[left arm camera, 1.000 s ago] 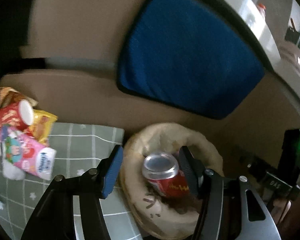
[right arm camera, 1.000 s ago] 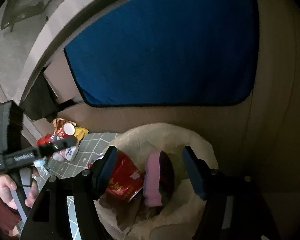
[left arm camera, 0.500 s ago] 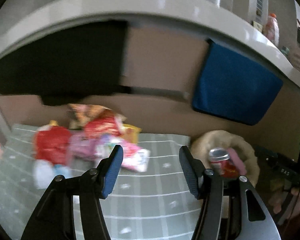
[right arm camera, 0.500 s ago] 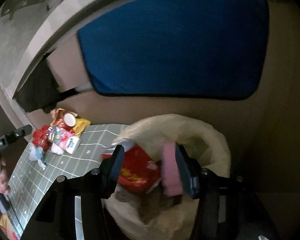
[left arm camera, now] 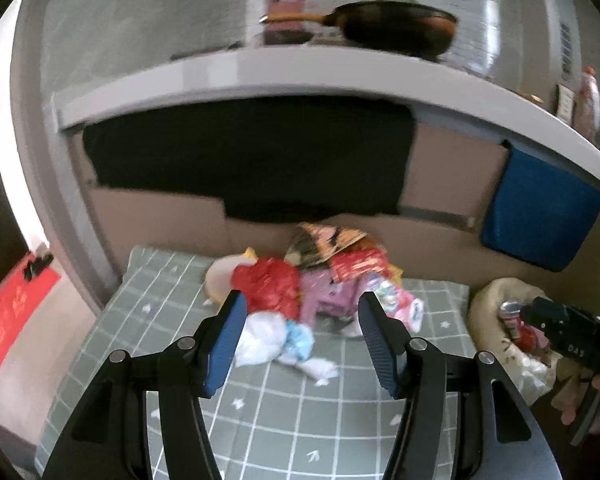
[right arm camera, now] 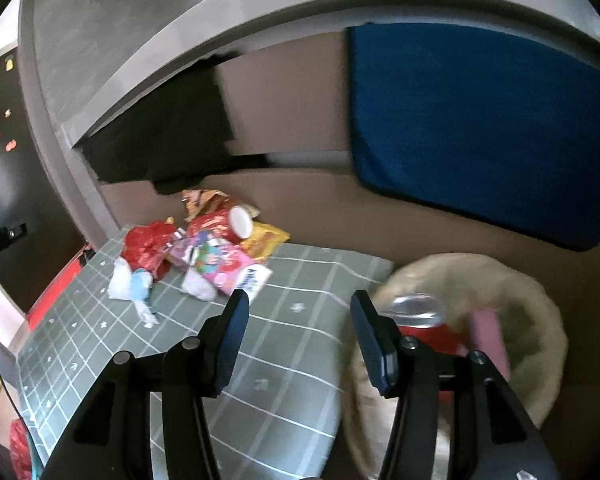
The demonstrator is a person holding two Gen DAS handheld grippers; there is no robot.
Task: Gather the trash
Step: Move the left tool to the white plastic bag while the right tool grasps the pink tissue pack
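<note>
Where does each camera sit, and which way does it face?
Left wrist: on the left gripper, open, facing the trash pile on the checked mat; a hand shows at right.
Right wrist: on the right gripper, open, facing the mat beside the beige bag.
Shared: pile, mat, bag, blue cloth.

I see a dark frying pan (left arm camera: 396,26) up on the grey counter (left arm camera: 260,70), a blue cloth (right arm camera: 480,128) hanging below (a black cloth (left arm camera: 248,156) beside it).

Dim indoor light; motion blur throughout; strong fisheye bending, dark vignette at edges.
</note>
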